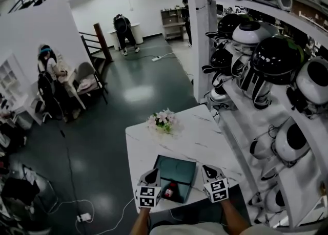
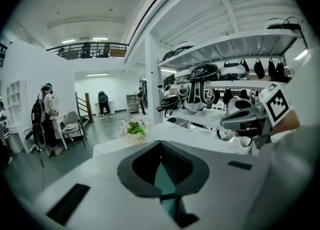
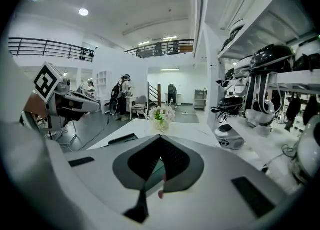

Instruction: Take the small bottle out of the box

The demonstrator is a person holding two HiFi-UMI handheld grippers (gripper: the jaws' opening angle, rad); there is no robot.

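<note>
In the head view a dark teal box [image 1: 177, 170] lies open at the near edge of the white marble table [image 1: 154, 142]. A small bottle [image 1: 170, 191] with a red part lies in the box's near end. My left gripper [image 1: 152, 172] hovers at the box's left side and my right gripper [image 1: 207, 168] at its right side, neither touching the bottle. In the left gripper view the left gripper [image 2: 161, 145] has its jaws together, with teal box [image 2: 164, 180] showing below. The right gripper [image 3: 159, 150] also looks shut and empty, with a speck of the red bottle [image 3: 161, 193] beneath.
A small pot of pink and white flowers [image 1: 163, 121] stands at the table's far end. White shelves [image 1: 241, 121] full of black and white robot heads run along the right. Dark floor with cables lies to the left; people stand further off.
</note>
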